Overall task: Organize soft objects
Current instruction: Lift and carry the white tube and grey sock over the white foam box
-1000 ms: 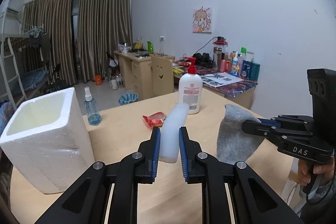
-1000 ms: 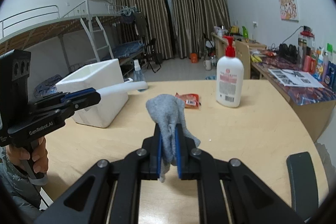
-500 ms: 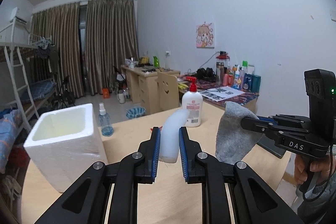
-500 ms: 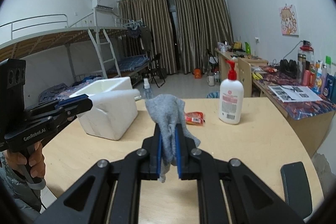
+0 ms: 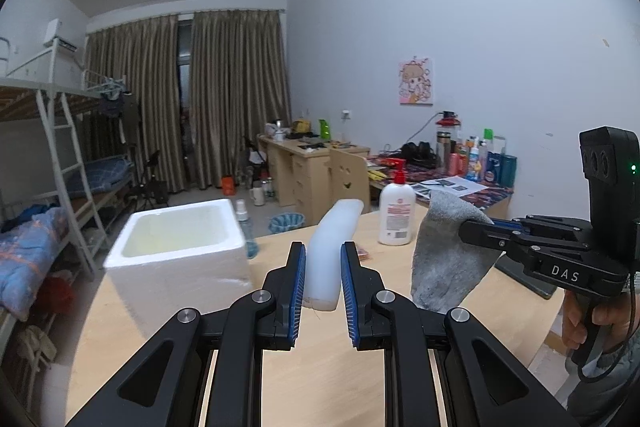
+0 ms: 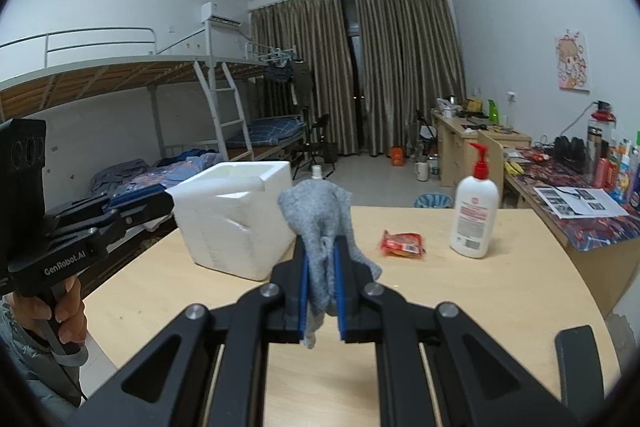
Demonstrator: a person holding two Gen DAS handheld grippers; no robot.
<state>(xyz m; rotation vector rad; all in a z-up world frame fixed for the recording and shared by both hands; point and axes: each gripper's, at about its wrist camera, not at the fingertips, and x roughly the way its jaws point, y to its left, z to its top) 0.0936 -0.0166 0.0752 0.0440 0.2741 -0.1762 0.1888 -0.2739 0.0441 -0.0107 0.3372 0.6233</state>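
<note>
My left gripper point(image 5: 322, 267) is shut on a white foam tube point(image 5: 330, 247) and holds it above the wooden table point(image 5: 320, 379). My right gripper point(image 6: 321, 259) is shut on a grey cloth point(image 6: 320, 223), also lifted off the table; the cloth shows in the left wrist view point(image 5: 444, 255) hanging from the right gripper point(image 5: 476, 227). A white styrofoam box point(image 5: 176, 247) stands open on the table's left side, and it also shows in the right wrist view point(image 6: 236, 219). In that view the left gripper point(image 6: 160, 201) is beside the box; the foam tube blends into it.
A white pump bottle point(image 6: 474, 219) and a red snack packet point(image 6: 402, 243) are on the table. A small spray bottle point(image 5: 244, 227) stands behind the box. A dark pad point(image 6: 580, 367) lies at the table's right edge. Desks and a bunk bed are beyond.
Both grippers have risen with their loads; the table and box now sit lower in both views. The left gripper has drawn nearer to the styrofoam box.
</note>
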